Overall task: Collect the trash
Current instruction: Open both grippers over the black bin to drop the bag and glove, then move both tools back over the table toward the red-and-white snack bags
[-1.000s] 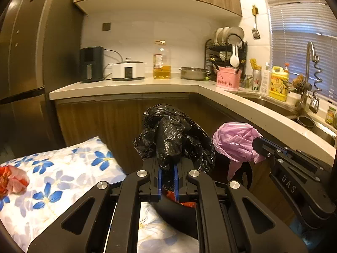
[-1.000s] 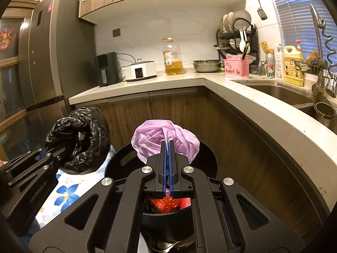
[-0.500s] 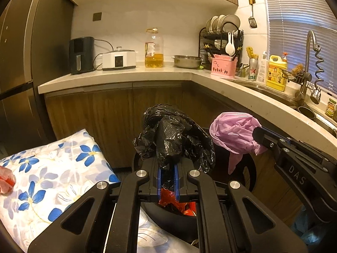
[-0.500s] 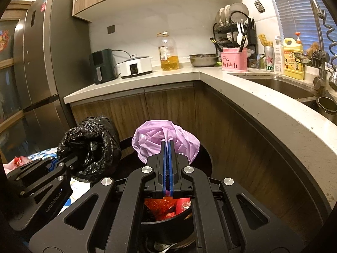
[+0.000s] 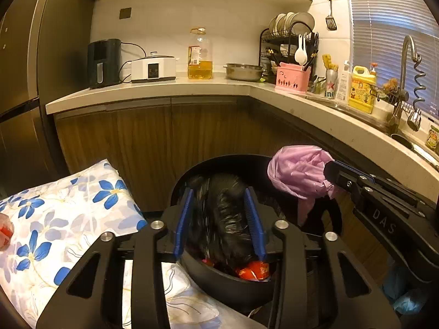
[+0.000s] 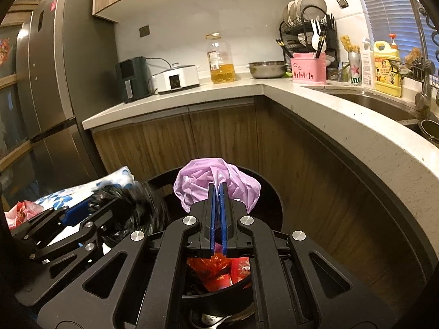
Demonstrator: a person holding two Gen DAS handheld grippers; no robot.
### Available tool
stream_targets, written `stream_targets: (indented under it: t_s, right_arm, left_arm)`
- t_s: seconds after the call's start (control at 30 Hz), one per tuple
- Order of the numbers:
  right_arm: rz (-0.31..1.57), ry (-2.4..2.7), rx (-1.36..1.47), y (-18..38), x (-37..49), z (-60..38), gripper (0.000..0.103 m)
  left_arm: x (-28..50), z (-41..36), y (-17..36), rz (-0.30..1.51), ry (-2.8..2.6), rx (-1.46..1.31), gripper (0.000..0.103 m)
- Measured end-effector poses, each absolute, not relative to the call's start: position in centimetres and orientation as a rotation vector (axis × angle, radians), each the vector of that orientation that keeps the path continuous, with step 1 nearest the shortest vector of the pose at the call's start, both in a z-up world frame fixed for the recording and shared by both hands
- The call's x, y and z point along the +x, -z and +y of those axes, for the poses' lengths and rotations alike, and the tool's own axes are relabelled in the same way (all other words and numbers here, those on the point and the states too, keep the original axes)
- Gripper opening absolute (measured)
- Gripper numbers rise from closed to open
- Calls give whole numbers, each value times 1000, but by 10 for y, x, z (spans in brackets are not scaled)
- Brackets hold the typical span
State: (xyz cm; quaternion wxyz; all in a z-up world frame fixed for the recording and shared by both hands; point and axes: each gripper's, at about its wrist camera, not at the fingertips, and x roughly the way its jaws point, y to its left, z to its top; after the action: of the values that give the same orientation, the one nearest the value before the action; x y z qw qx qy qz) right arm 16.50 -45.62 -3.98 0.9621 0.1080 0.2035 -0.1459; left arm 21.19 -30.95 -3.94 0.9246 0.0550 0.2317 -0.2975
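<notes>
The crumpled black bag (image 5: 222,213) shows blurred between the blue pads of my left gripper (image 5: 218,192), whose jaws are opening; the pads stand clear of it. It hangs low inside the round black bin (image 5: 219,161), over red wrappers (image 5: 252,270). My right gripper (image 6: 218,187) is shut on a fold of the lilac plastic bag (image 6: 197,183), which bulges above the bin's rim (image 6: 271,192). From the right wrist view the left gripper (image 6: 82,208) sits at the left with the black bag (image 6: 142,205) smeared beside it. The left wrist view shows the lilac bag (image 5: 296,170) on the right gripper (image 5: 330,168).
A blue-flowered cloth surface (image 5: 68,205) lies left of the bin, with a red wrapper (image 5: 4,233) at its far left edge. Wooden cabinets (image 5: 192,142) and a curved counter (image 6: 356,137) close in behind and to the right. A tall fridge (image 6: 55,96) stands at the left.
The left gripper's jaws have spread apart and the black bag has dropped from above them down into the bin. Both grippers have come lower and closer over the bin; the right still pinches the lilac bag.
</notes>
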Motion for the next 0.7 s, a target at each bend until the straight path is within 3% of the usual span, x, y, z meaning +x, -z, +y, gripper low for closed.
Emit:
stream_targets:
  t_s: [0.23, 0.37, 0.6, 0.7]
  right_arm:
    - [431, 310, 231, 46, 165, -460, 27]
    - [425, 325, 230, 47, 159, -459, 45]
    - [402, 340, 198, 46, 145, -440, 73]
    - [392, 331, 193, 45, 138, -429, 80]
  left_arm:
    - [212, -296, 44, 480, 562, 91, 68]
    - [207, -279, 47, 477, 503, 80, 83]
    - [190, -253, 46, 456, 438, 71, 90]
    - [181, -242, 44, 443, 417, 65, 97]
